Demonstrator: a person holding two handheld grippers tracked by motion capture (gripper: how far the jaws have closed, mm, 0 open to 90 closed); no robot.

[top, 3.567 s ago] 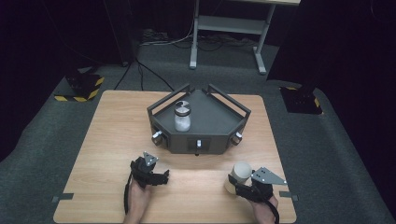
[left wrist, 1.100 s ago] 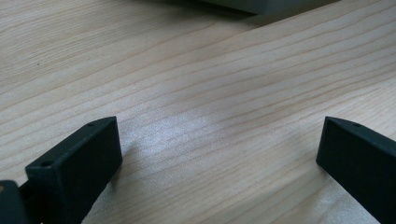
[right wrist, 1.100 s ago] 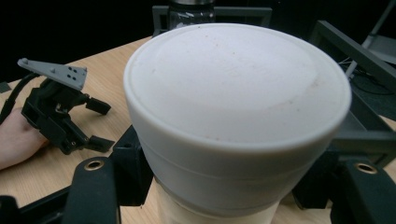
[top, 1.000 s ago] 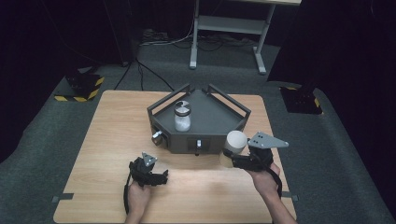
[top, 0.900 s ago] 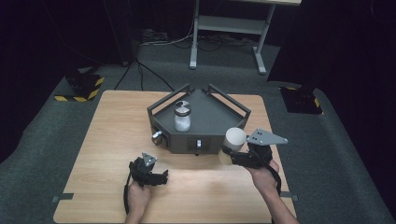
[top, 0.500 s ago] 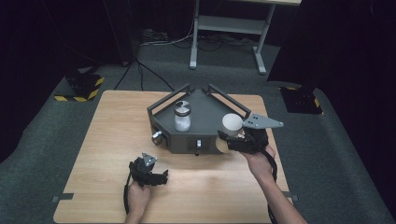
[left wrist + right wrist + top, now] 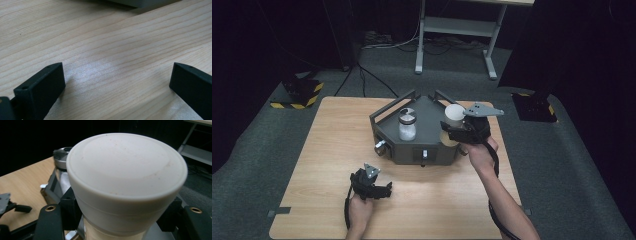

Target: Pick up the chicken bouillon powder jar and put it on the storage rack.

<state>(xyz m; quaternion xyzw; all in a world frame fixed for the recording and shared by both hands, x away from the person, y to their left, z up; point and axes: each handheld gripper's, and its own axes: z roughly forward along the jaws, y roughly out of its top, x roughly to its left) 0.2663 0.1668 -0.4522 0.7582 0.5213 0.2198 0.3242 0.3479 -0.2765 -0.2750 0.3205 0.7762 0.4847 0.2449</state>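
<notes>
The right claw (image 7: 455, 131) grips a white-capped bottle (image 7: 454, 116) over the right side of the grey tray (image 7: 432, 145), near the jar (image 7: 407, 125) already standing there. The left claw (image 7: 373, 187) rests open on the tabletop (image 7: 322, 150). Lowered carelessly, the bottle could clip the tray's rail or knock the jar.

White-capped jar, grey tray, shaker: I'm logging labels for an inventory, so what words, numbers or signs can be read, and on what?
No readable text.
White-capped jar in the right gripper: cap blank.
Glass shaker: no label legible.
Grey tray: front fittings too small to read.
Wooden table: bare grain.
</notes>
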